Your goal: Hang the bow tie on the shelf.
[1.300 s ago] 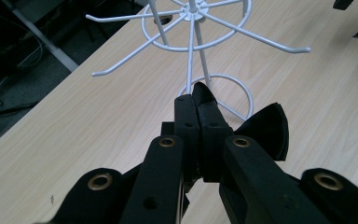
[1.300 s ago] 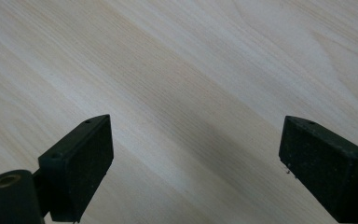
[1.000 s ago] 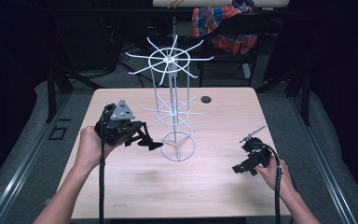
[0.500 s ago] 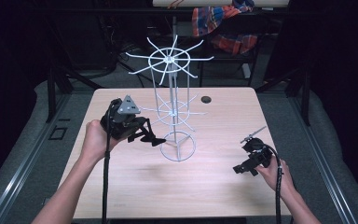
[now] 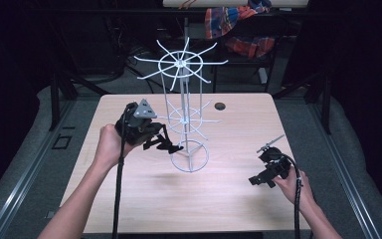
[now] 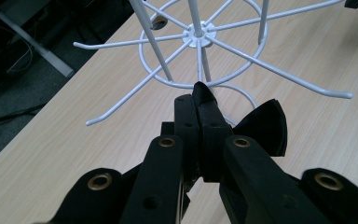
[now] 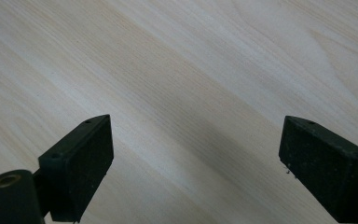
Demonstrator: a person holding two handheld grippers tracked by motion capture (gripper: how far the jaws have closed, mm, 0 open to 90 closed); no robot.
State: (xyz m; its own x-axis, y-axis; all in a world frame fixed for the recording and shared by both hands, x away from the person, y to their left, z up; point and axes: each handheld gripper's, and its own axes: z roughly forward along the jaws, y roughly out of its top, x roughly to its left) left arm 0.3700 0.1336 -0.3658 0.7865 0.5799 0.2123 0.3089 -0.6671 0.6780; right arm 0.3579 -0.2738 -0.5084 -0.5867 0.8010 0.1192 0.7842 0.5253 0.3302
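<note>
A white wire rack (image 5: 184, 64) with spoked tiers stands on the middle of the wooden table (image 5: 144, 199). My left gripper (image 5: 174, 147) is shut and sits just left of the rack's base ring, below its lower tier. In the left gripper view the jaws (image 6: 199, 93) are pressed together, pointing at the lower tier's hub (image 6: 198, 35). A black flap-like piece (image 6: 263, 126) shows beside the right jaw; I cannot tell what it is. My right gripper (image 5: 257, 180) is near the table's right front, and its jaws (image 7: 196, 163) stand wide open over bare wood.
A small black round object (image 5: 220, 106) lies on the far part of the table behind the rack. The rack's spokes (image 6: 279, 70) stick out sideways around the left gripper. Dark floor and table legs surround the table; a plaid cloth (image 5: 238, 30) hangs at the back.
The left hand has carried its shut gripper away from the person and slightly right, closer to the rack. The right hand has stayed where it was.
</note>
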